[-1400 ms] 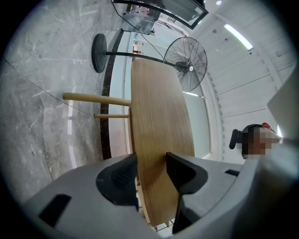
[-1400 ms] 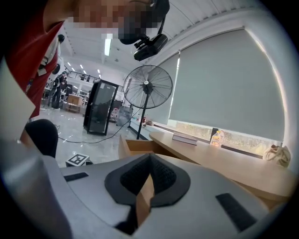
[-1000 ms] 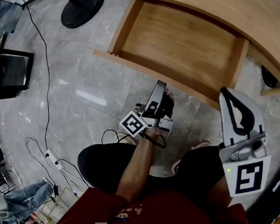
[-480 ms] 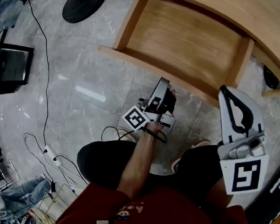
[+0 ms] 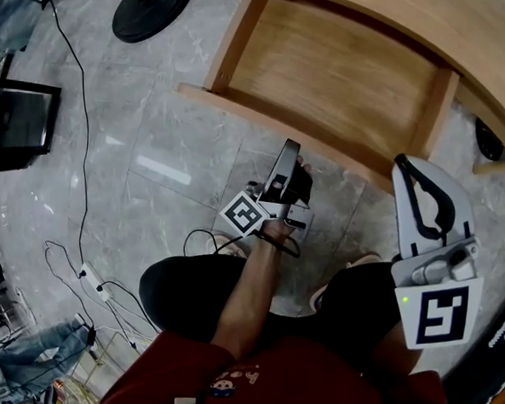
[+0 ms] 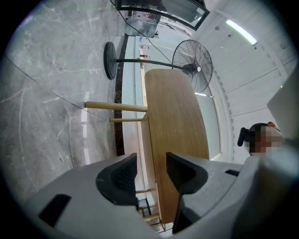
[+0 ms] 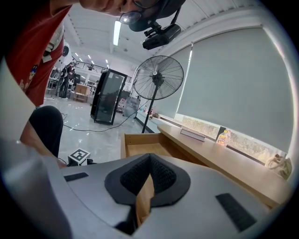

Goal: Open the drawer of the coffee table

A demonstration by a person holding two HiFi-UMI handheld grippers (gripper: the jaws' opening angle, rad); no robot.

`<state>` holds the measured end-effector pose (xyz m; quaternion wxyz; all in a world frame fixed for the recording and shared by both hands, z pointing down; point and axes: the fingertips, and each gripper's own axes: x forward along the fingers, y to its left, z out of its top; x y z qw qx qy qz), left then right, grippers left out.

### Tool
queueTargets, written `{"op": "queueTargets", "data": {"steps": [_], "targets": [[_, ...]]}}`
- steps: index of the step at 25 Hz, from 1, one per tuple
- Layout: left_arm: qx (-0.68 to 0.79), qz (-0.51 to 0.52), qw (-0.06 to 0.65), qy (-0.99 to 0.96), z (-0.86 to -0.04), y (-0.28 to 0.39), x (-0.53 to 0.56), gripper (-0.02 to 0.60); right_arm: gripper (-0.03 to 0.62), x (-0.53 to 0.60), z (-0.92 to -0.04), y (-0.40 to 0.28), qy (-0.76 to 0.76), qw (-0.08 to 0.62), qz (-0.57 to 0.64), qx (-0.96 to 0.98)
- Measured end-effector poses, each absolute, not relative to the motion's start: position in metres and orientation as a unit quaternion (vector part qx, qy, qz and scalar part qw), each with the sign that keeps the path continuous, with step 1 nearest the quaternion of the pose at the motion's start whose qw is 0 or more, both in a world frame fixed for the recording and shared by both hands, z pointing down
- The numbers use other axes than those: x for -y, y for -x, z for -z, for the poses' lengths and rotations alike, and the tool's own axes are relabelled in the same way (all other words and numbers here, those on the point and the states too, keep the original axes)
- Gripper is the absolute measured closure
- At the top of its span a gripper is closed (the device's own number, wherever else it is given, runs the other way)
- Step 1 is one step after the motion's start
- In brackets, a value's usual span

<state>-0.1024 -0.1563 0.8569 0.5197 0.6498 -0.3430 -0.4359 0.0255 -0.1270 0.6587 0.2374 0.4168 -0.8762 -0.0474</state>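
**A:** Barely anything has moved since a second ago. The drawer [image 5: 329,65] is just as far out as it was, and both claws sit pretty much where they were.

**B:** Yep. It's pulled well clear of the table [image 5: 467,39], hanging out over the grey floor [image 5: 153,148], bare wood inside.

**A:** What's the left claw [image 6: 152,158] got?

**B:** Nothing, its jaws stand well apart with only air in the gap. You just see the table's top past them. From above, its tip is right by the drawer's front panel, but I can't tell if it's touching.

**A:** And the right claw [image 7: 149,156]?

**B:** Pads meet at the tips and there's nothing pinched in there. It's held near the drawer's right front corner, pointing toward the open box, with the big standing fan [image 7: 159,77] behind it.
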Motion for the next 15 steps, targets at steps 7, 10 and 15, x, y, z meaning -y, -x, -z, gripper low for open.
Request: {"op": "queueTargets", "data": {"steps": [7, 10, 15], "targets": [[0.356, 0.426, 0.528, -0.643, -0.865, 0.102, 0.157, 0.377, 0.597, 0.127, -0.66, -0.024, -0.415, 0.24, 0.047, 0.876], [0.364, 0.411, 0.529, -0.647, -0.87, 0.099, 0.157, 0.388, 0.597, 0.127, -0.661, -0.024, -0.415, 0.243, 0.047, 0.876], [0.374, 0.409, 0.529, -0.642, -0.872, 0.102, 0.157, 0.51, 0.597, 0.127, -0.662, -0.025, -0.414, 0.247, 0.048, 0.875]]}}
